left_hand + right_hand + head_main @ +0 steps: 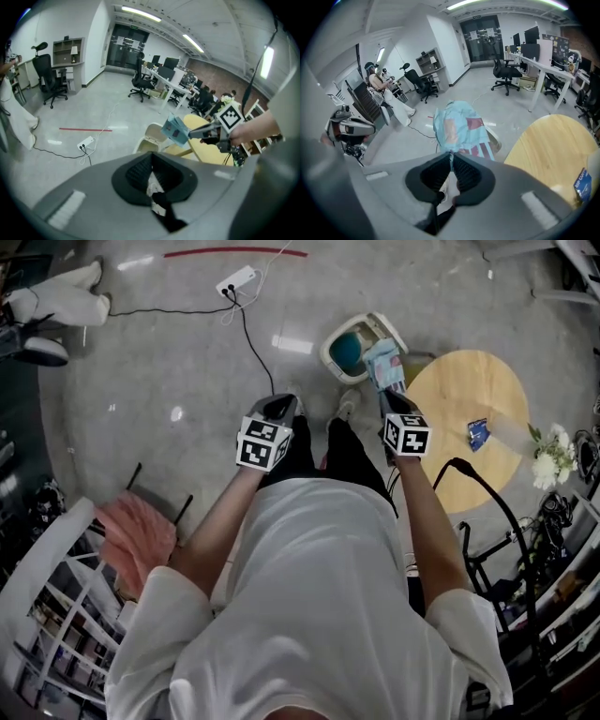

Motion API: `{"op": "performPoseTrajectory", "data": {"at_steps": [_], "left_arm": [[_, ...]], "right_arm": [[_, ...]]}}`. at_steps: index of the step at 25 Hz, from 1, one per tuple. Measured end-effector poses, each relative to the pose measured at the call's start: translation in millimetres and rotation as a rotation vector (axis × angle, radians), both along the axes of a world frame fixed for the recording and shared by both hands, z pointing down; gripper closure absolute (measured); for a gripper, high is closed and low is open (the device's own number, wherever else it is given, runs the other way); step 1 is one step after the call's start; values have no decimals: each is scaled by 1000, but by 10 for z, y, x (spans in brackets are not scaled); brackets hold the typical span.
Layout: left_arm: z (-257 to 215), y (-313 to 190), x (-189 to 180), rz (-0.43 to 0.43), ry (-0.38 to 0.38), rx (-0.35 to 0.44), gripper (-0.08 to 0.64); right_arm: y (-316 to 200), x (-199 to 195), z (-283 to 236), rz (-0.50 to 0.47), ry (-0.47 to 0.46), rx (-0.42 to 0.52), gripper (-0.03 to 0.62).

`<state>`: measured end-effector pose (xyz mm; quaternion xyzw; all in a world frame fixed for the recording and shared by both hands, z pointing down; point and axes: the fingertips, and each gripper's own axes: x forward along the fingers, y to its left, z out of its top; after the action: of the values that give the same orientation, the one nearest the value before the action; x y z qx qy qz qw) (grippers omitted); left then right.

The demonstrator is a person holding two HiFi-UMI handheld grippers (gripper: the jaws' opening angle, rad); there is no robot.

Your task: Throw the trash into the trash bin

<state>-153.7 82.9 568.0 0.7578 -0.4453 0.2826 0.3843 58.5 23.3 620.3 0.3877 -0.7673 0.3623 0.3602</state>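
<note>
Office floor, head view: beside the round table (469,390), the open trash bin (330,354) waits. At its 4 o'clock rim is a blue packet (382,362), probably light and floppy. The right gripper (387,390) pinches its lower edge, a hold that looks sufficient. The left gripper (279,402), at 9 o'clock, has its jaws pressed together, empty.
</note>
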Motion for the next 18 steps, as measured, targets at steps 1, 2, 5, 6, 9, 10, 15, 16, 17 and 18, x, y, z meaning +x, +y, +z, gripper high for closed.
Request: {"op": "performPoseTrajectory", "data": {"at_steps": [1,2,5,6,9,10,15,16,17,18], "left_arm": [[27,-11,-11,-5,-2,-4,555],[54,-22,-21,-10,-5,-7,555],[170,-64,-62,-16,-14,-19,555],[227,-96,-75,-16,-15,-23,555],[414,-204,-75,-11,-17,-31,555],[473,-223,-65,-9,-18,-35,555],[775,-295,-18,0,-19,-55,555],[830,-309,-16,1,-18,-57,555],[888,-324,-13,3,-19,-60,555],[951,-340,-8,7,-22,-61,555]], "right_arm": [[-31,-22,32,12,-9,-10,566],[-61,-45,68,33,-23,-23,566],[-149,-135,231,97,-59,-65,566],[-189,-170,306,109,-64,-76,566],[-297,-239,542,125,-67,-96,566],[-310,-248,621,129,-67,-103,566],[-325,-265,1044,156,-67,-147,566],[-317,-272,1131,161,-67,-157,566],[-313,-279,1219,166,-68,-167,566],[-316,-285,1306,172,-69,-176,566]]}}
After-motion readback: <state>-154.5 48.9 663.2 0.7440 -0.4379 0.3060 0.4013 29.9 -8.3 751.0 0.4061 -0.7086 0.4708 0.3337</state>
